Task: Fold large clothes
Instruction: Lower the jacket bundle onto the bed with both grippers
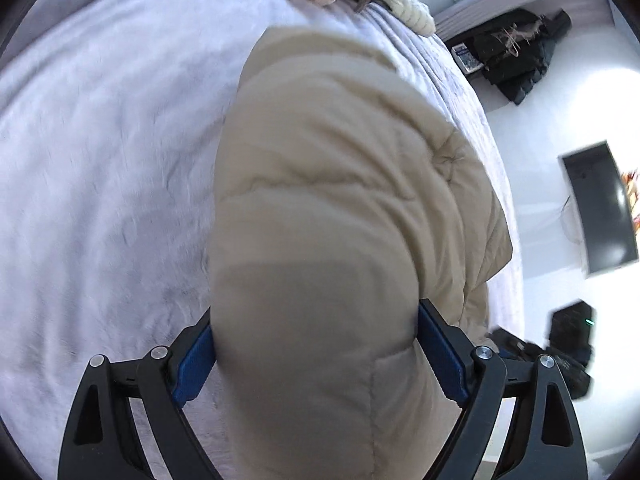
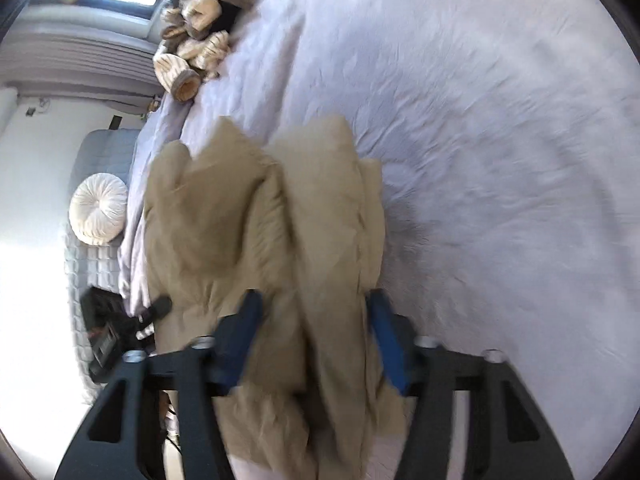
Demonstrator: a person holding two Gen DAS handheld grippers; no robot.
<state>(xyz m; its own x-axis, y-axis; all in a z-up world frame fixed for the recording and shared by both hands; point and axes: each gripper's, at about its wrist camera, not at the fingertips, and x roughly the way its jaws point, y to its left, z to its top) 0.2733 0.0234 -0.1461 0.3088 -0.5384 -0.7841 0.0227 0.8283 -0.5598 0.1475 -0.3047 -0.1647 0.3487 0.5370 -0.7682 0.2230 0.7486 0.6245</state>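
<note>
A beige puffer jacket (image 1: 328, 200) hangs and bunches over the edge of a bed with a lilac cover (image 1: 100, 160). My left gripper (image 1: 316, 356) is shut on a thick padded fold of the jacket, its blue pads (image 1: 444, 356) pressed on both sides. In the right wrist view the same jacket (image 2: 256, 216) is bunched in folds. My right gripper (image 2: 316, 332) is shut on a bundle of its fabric, between the blue pads (image 2: 386, 340). The jacket's lower part is hidden behind both grippers.
A pile of tan and cream knitwear (image 2: 192, 40) lies at the far end of the bed (image 2: 480, 140). A round white cushion (image 2: 98, 210) sits on a grey quilted mat. Dark clothes (image 1: 516, 60), a grey panel (image 1: 600, 212) and black gear (image 1: 568, 344) lie on the floor.
</note>
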